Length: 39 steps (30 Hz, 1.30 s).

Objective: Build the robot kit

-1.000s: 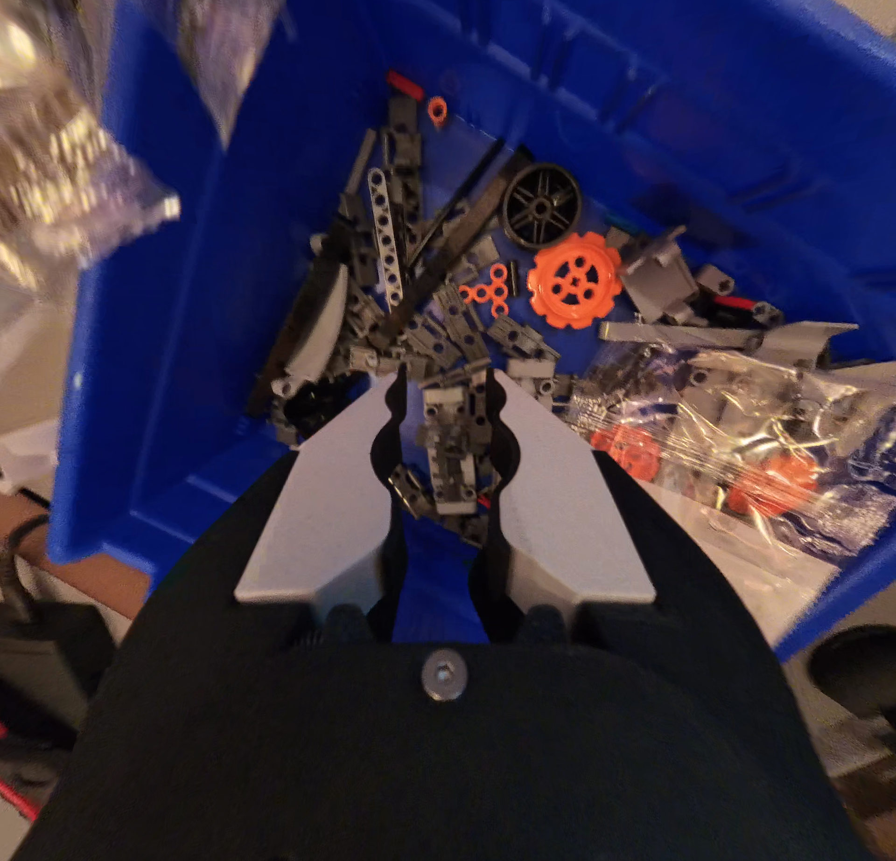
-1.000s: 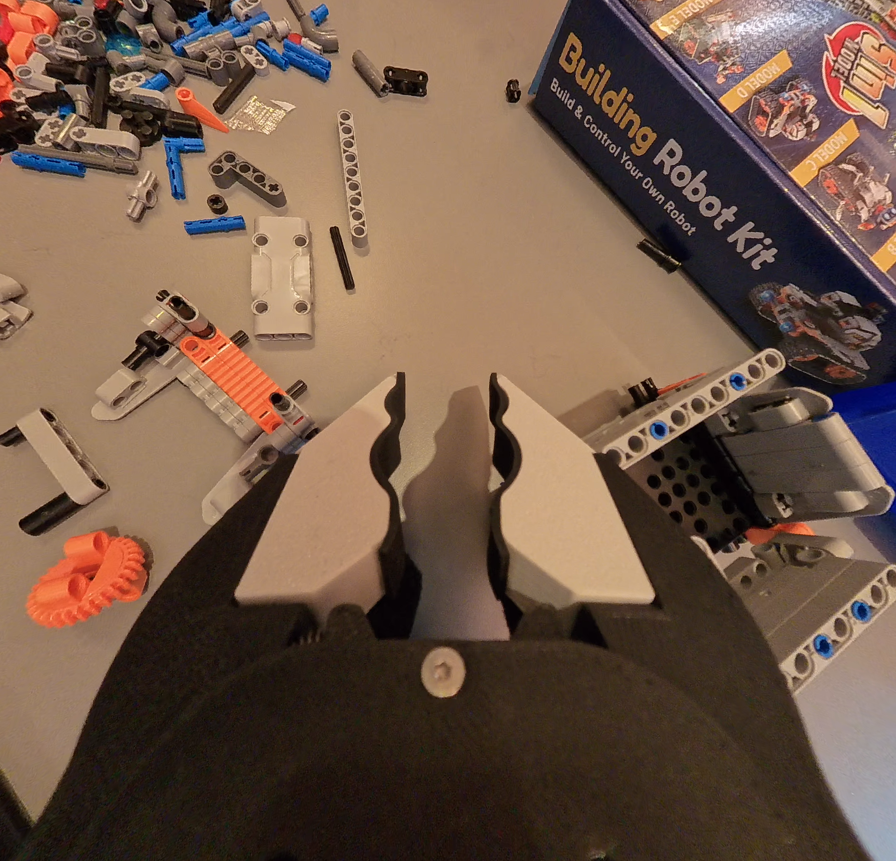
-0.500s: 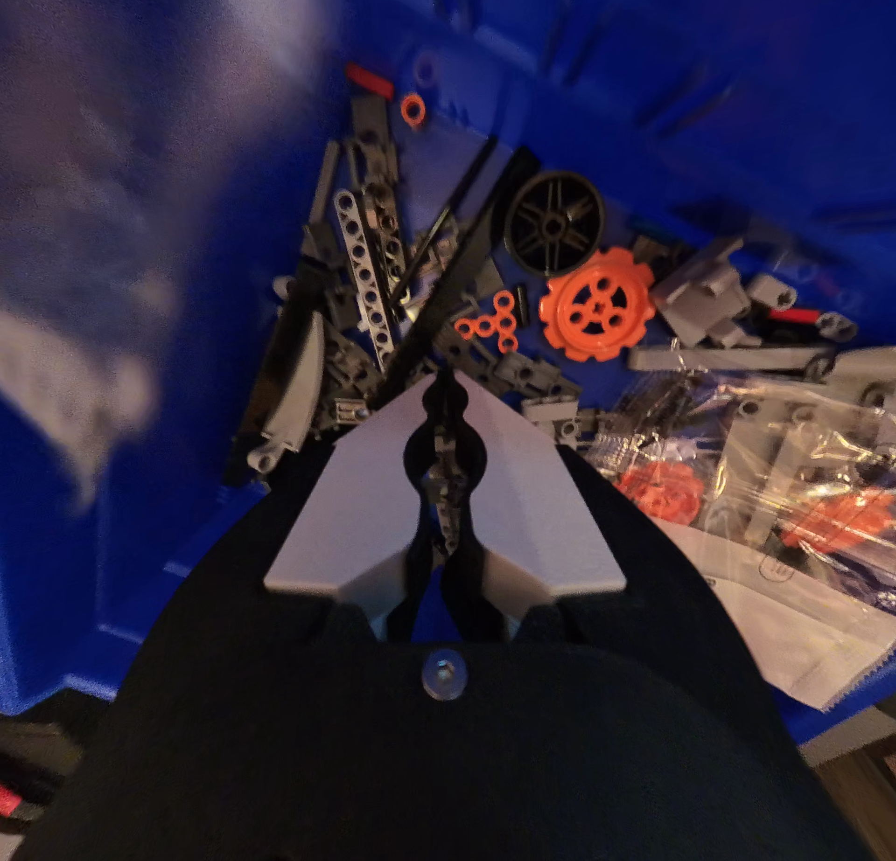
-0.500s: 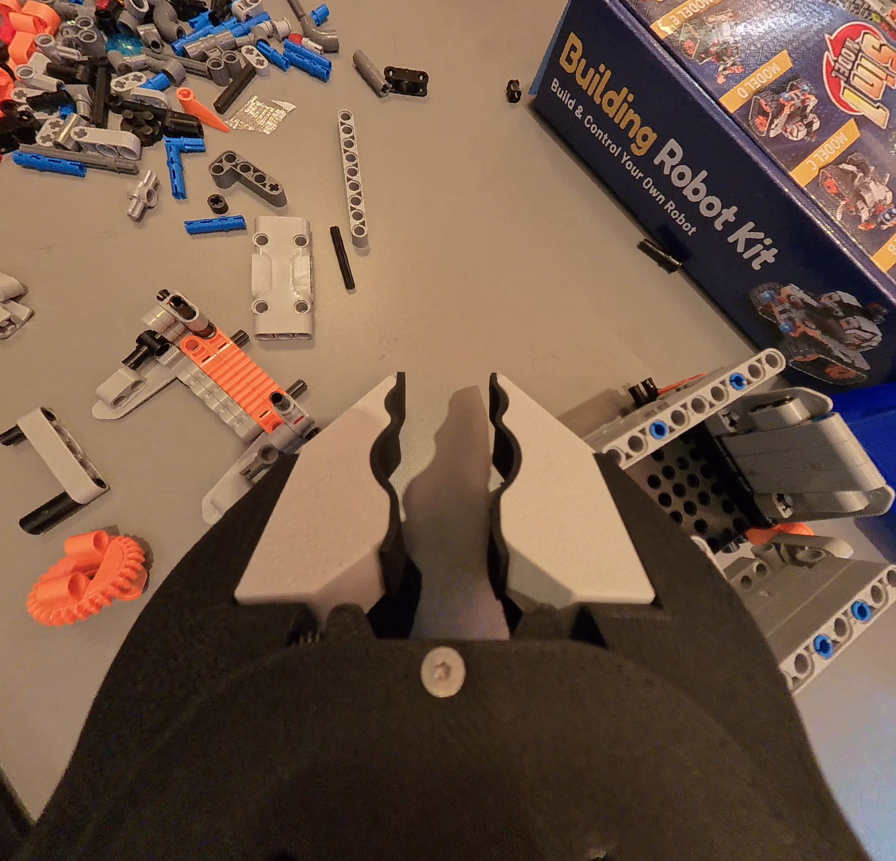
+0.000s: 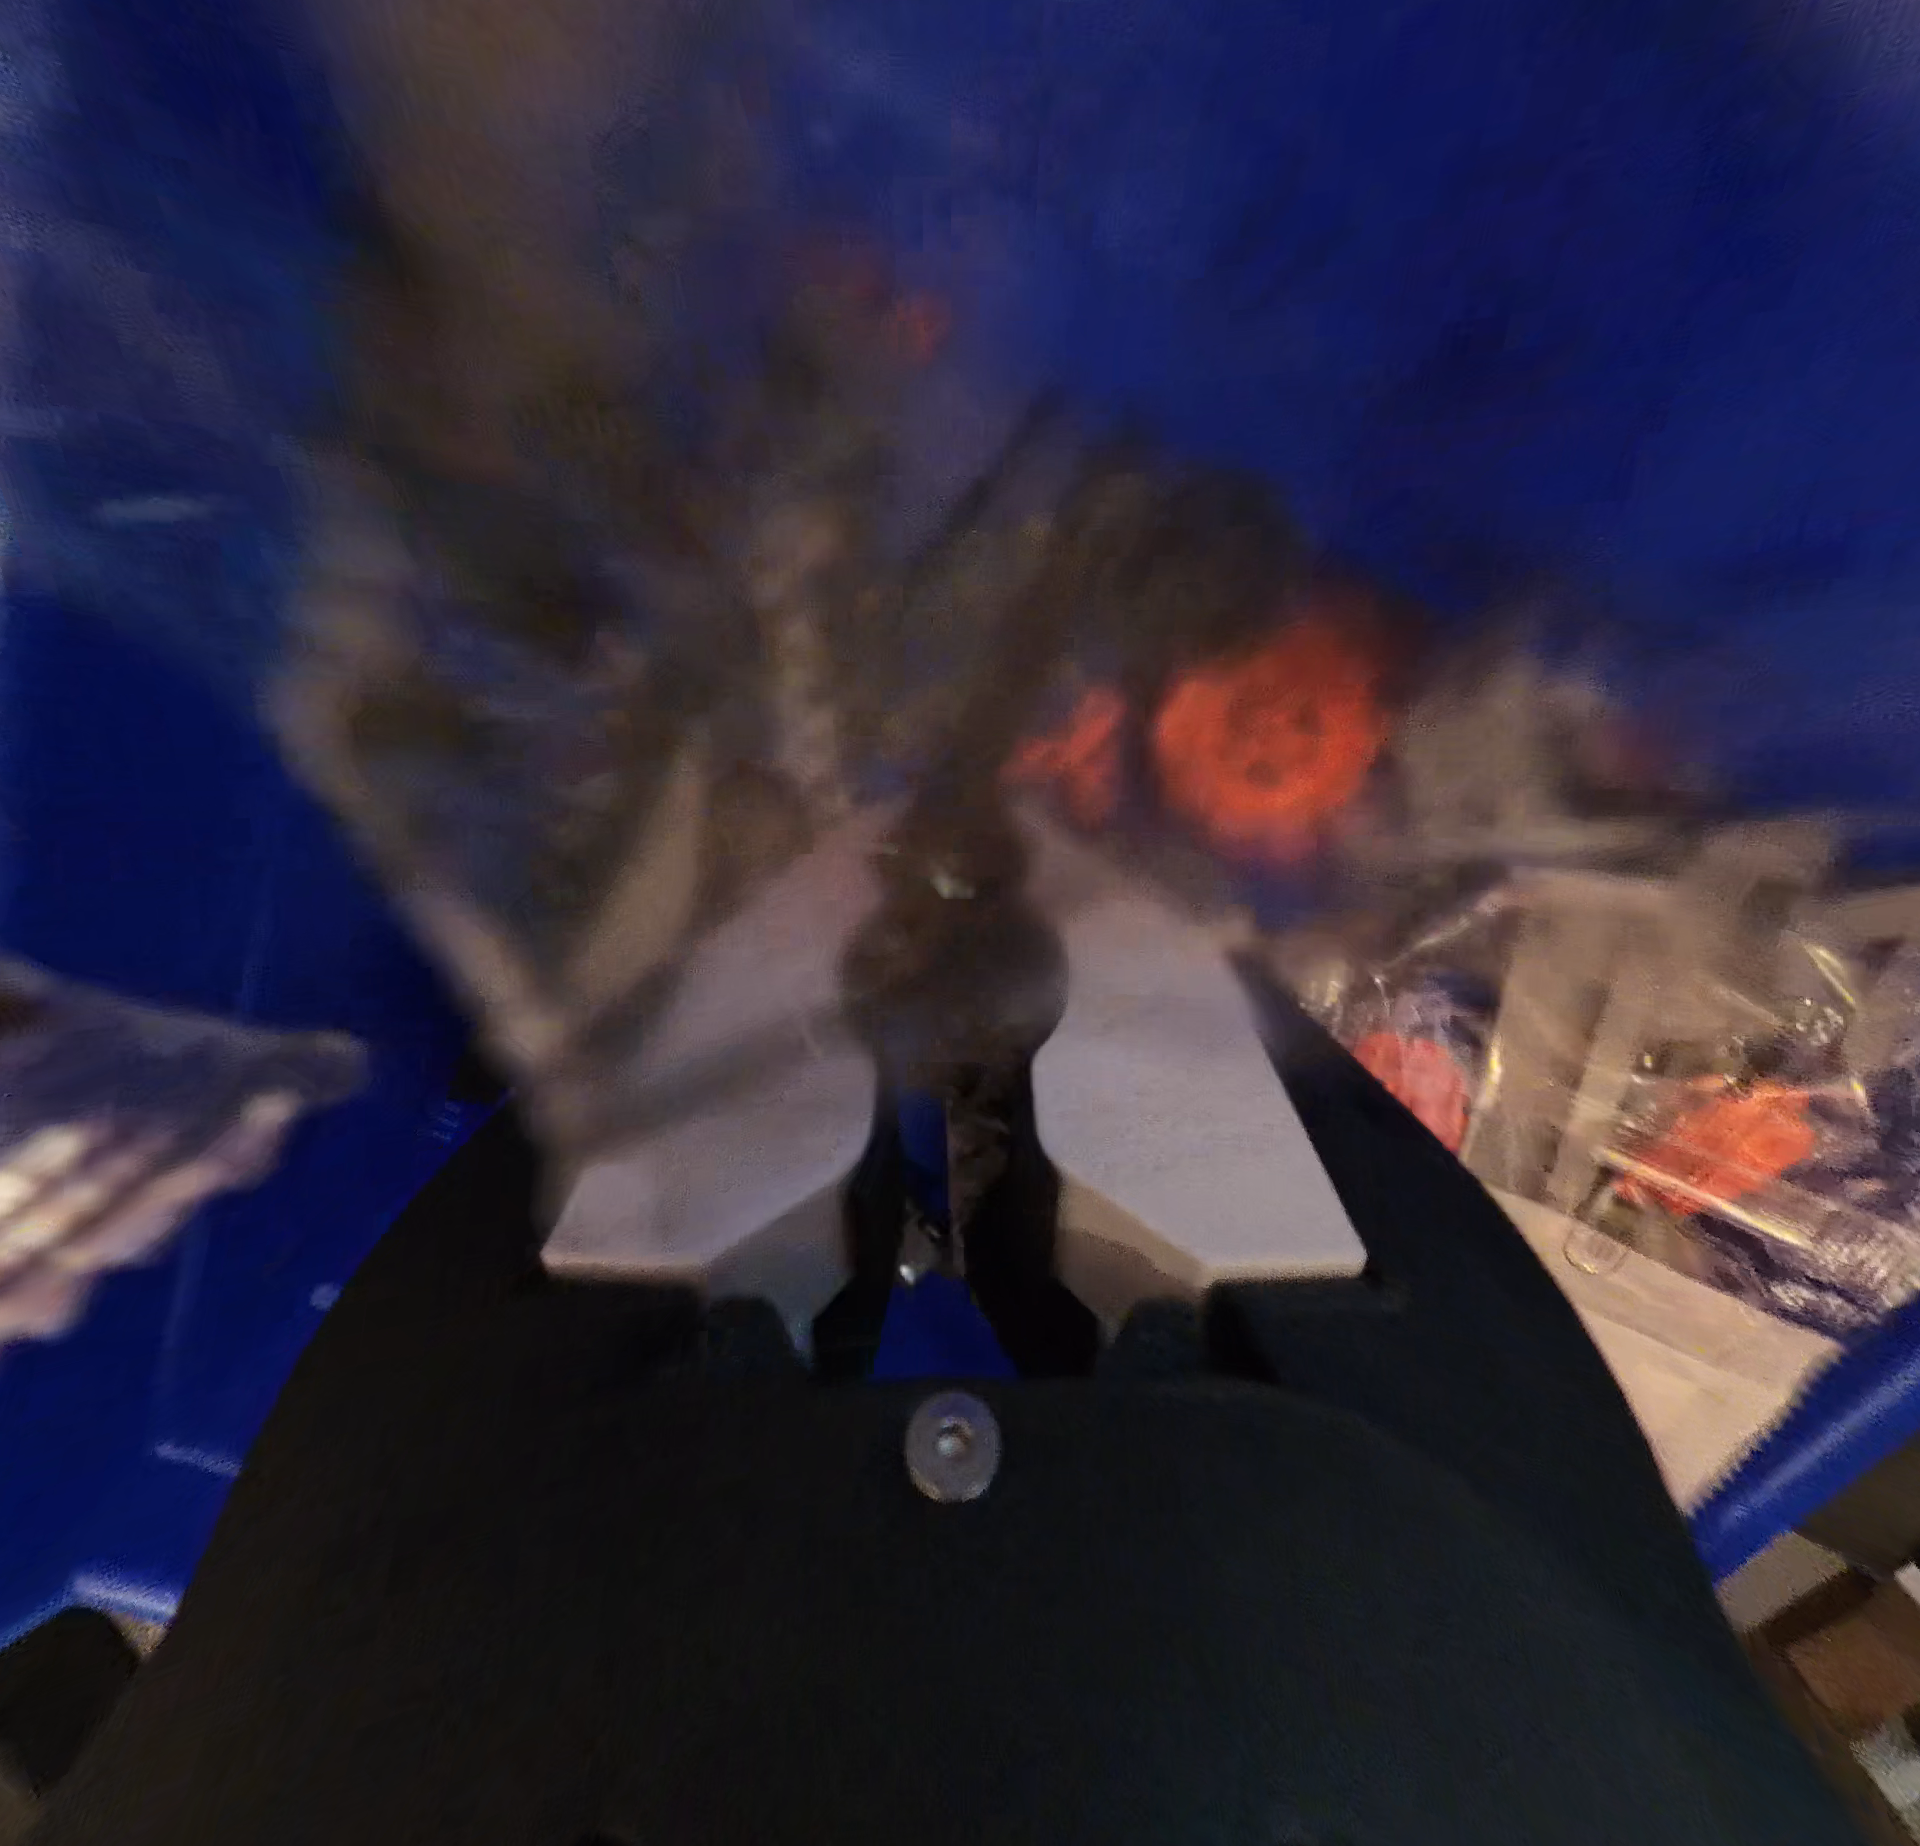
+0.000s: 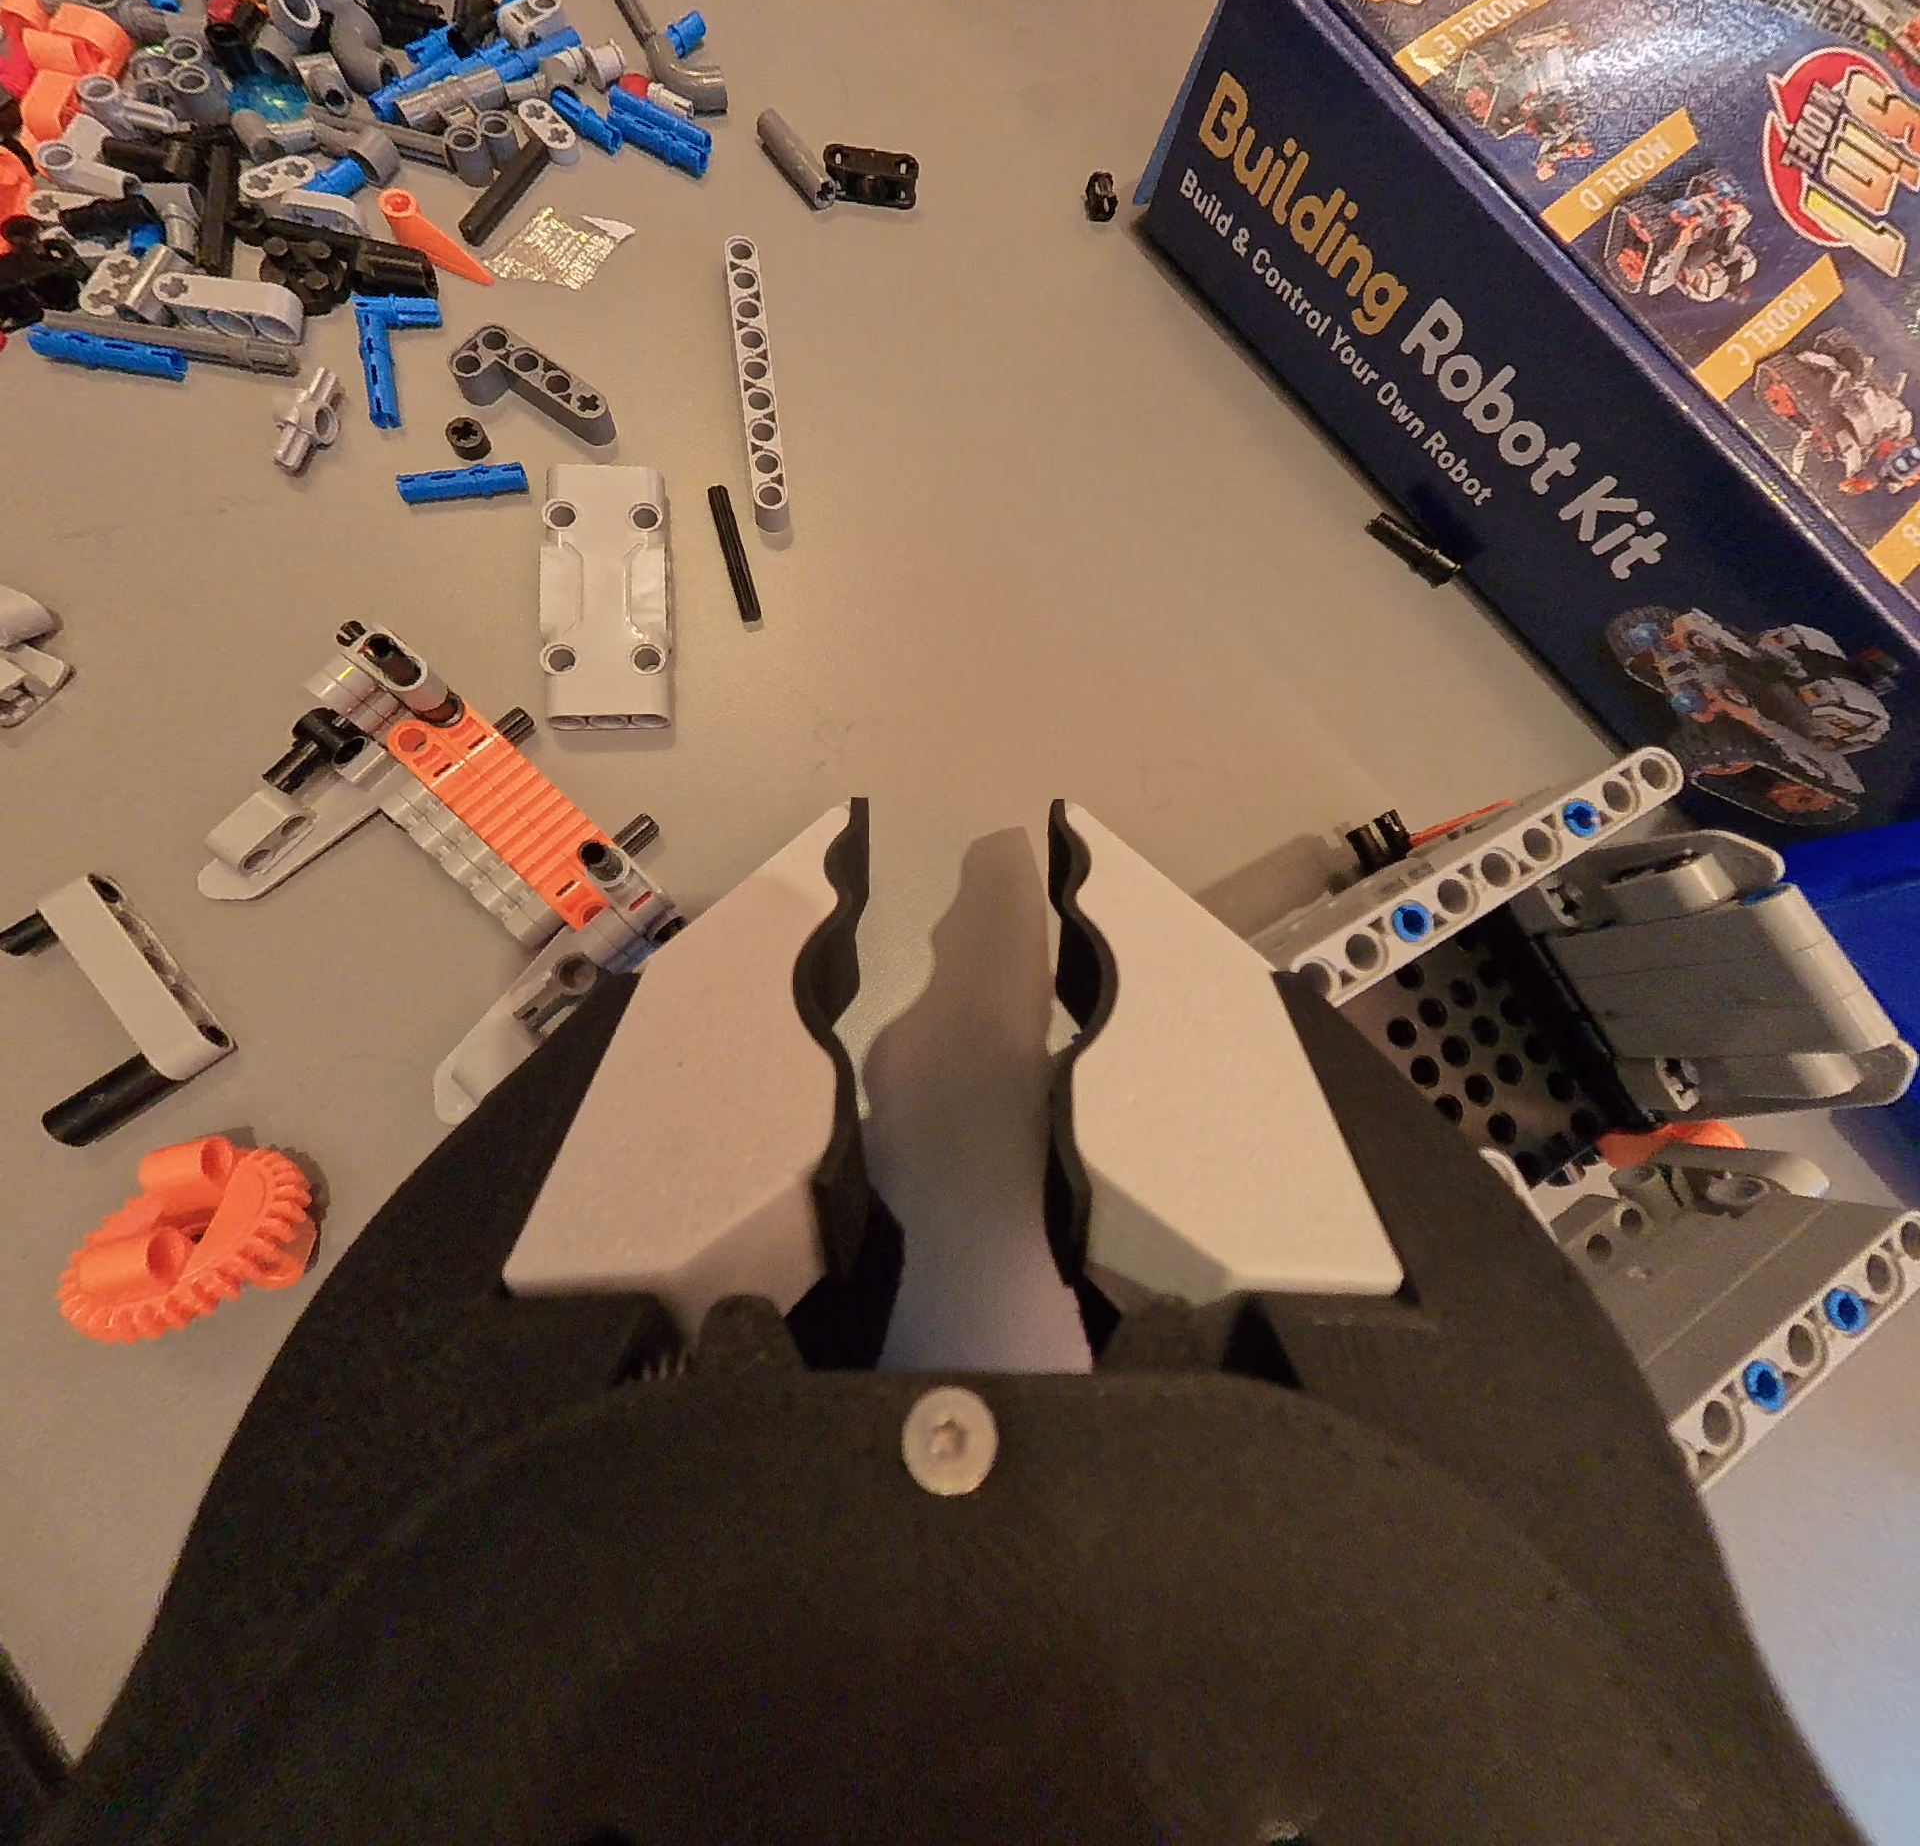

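Observation:
The left wrist view is heavily blurred. My left gripper (image 5: 951,861) is inside a blue bin (image 5: 1455,238) and shut on a dark grey building piece (image 5: 951,975) that shows between the jaws. An orange gear (image 5: 1262,736) lies just beyond, to the right. My right gripper (image 6: 954,809) is open and empty above a grey table (image 6: 1039,549). A partly built grey model (image 6: 1558,986) sits to its right, and an orange and grey assembly (image 6: 488,820) to its left.
A clear bag of parts (image 5: 1662,1069) lies in the bin at right. On the table are a dark blue kit box (image 6: 1558,290), a pile of loose pieces (image 6: 260,134), a grey panel (image 6: 605,596), a long grey beam (image 6: 756,383) and an orange gear (image 6: 187,1240). Tip to tip, the grippers are about 60 cm apart.
My left gripper went from open over the grey pieces to shut on one, and its view is now blurred by motion. The right gripper has not moved.

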Each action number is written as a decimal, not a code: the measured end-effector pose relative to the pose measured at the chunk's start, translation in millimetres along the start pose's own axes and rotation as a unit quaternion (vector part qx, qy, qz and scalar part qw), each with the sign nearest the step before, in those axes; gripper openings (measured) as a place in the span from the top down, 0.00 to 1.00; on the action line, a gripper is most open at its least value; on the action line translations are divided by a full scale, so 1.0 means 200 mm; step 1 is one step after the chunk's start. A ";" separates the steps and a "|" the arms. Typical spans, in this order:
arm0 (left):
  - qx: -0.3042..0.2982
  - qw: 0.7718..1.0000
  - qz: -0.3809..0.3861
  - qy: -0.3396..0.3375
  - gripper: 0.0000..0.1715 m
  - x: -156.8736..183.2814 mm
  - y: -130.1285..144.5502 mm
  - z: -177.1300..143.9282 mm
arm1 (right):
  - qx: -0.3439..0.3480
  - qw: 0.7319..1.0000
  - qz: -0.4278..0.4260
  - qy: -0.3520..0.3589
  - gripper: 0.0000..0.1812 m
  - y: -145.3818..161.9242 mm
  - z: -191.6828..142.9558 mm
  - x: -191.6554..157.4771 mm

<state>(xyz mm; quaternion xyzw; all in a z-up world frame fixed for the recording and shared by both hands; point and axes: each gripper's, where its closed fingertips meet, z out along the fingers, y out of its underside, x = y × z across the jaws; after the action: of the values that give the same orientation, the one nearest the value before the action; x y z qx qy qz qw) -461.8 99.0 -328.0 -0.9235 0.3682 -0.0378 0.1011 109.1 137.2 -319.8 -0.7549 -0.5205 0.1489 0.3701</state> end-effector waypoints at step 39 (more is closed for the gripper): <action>-0.052 0.992 0.052 -0.106 0.99 -0.03 0.17 -0.12 | 0.000 1.000 -0.003 -0.008 0.82 0.00 0.00 -0.01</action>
<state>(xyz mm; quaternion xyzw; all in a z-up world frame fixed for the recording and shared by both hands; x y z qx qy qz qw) -492.7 74.1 -312.0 -0.9061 0.4040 0.0846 0.0930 108.0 134.7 -320.5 -0.7524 -0.5253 0.1540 0.3665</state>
